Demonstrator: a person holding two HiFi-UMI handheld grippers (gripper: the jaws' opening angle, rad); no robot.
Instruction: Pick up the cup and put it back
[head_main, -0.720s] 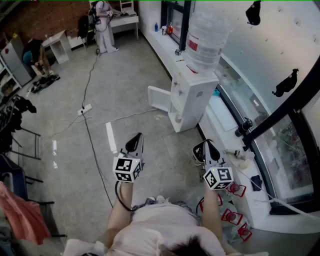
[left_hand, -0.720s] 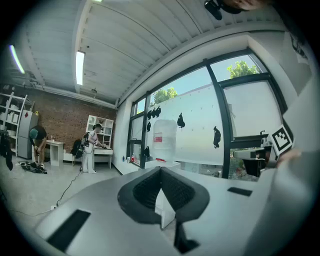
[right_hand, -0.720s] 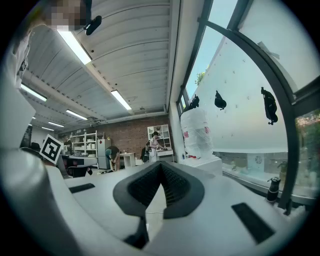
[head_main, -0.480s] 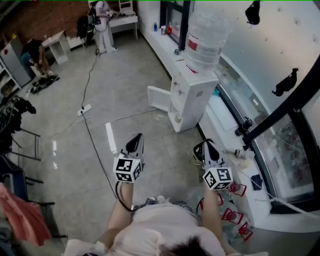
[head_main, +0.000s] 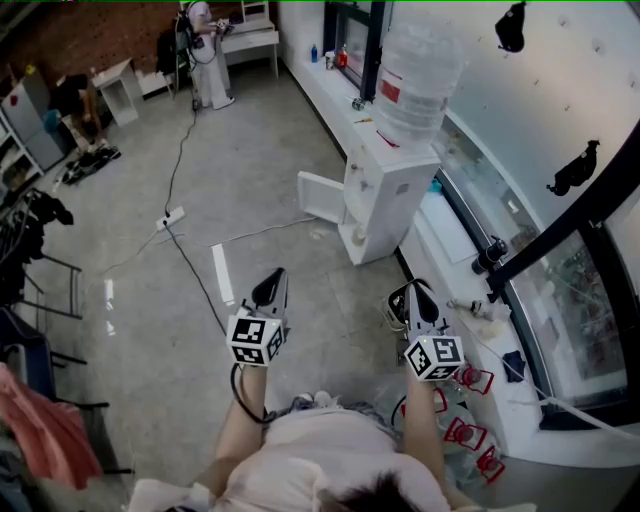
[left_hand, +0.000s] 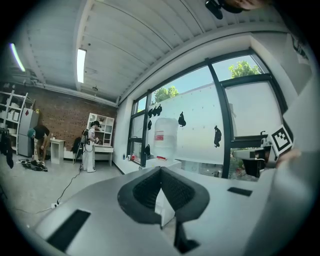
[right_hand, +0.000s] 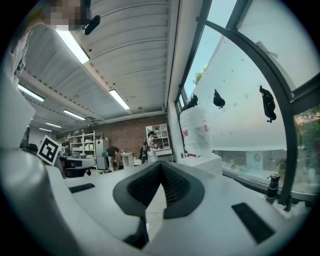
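A white water dispenser (head_main: 385, 195) with a big clear bottle (head_main: 418, 70) on top stands ahead on the floor, its small door (head_main: 318, 200) swung open. At its lower front sits a small pale round thing (head_main: 357, 237), too small to tell whether it is the cup. I hold both grippers level at waist height, well short of the dispenser. My left gripper (head_main: 271, 282) (left_hand: 160, 171) is shut with its jaw tips together and nothing between them. My right gripper (head_main: 416, 290) (right_hand: 161, 165) is shut and holds nothing either.
A white window ledge (head_main: 455, 265) runs along the right and carries a black object (head_main: 487, 254). Red-framed things (head_main: 468, 432) lie by my right side. A cable (head_main: 190, 290) and a power strip (head_main: 170, 217) cross the floor. People (head_main: 205, 50) stand far back, and chairs (head_main: 40, 290) are on the left.
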